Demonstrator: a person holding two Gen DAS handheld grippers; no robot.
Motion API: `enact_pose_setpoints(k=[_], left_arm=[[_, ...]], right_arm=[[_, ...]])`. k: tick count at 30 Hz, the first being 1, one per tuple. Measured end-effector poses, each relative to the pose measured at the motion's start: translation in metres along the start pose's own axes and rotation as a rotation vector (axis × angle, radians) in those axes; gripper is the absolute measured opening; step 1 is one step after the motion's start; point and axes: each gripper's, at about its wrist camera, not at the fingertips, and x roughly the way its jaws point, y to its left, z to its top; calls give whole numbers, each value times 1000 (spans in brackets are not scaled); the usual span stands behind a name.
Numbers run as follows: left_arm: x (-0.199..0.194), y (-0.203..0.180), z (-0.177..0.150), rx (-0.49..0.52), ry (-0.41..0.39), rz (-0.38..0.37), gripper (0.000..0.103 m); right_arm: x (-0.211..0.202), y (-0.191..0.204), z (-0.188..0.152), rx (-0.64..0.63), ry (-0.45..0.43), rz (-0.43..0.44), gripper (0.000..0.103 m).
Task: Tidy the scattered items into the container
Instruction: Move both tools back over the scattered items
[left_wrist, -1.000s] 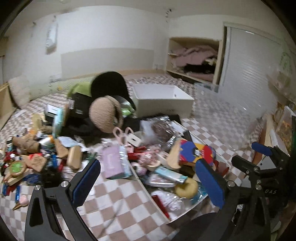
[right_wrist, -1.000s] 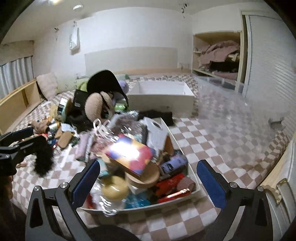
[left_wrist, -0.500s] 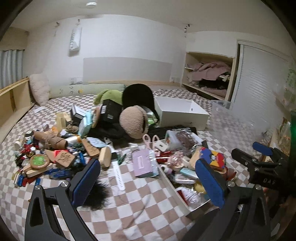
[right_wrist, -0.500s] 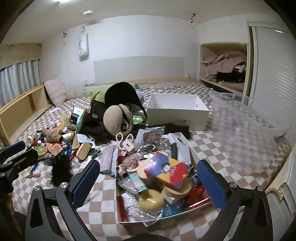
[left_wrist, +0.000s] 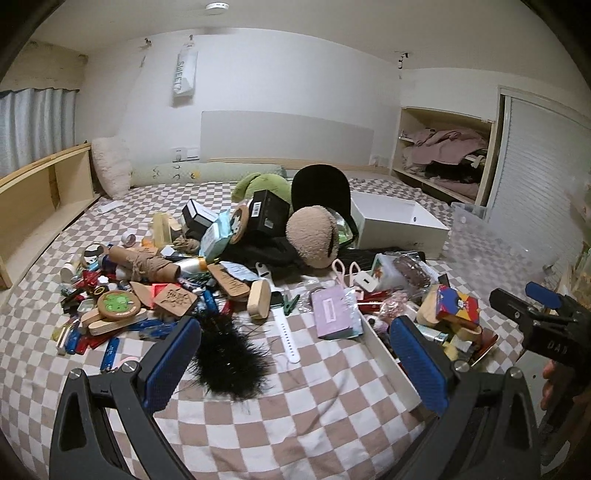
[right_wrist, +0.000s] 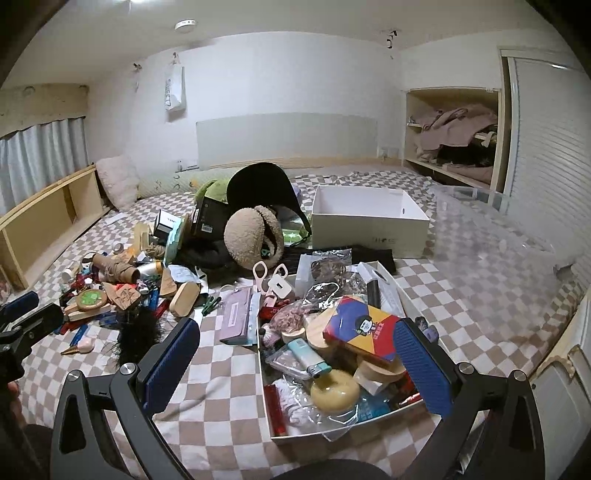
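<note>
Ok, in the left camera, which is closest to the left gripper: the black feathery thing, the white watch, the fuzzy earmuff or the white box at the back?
From the left gripper, nearest first:
1. Black feather, right between the fingers, by the left pad.
2. White watch, just beyond, in the middle.
3. Earmuff, further back on the pile.
4. White box, farthest, back right.
</note>
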Motion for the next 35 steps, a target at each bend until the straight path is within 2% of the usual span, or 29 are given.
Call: enact_pose_setpoints(k=[21,35], left_arm=[[-1,12,-9,-7,15,25,103],[2,14,-9,-8,12,10,103]], right_arm=[[-3,15,-9,-14,20,-1,103],[-1,16,-9,-24,28,-12,103]])
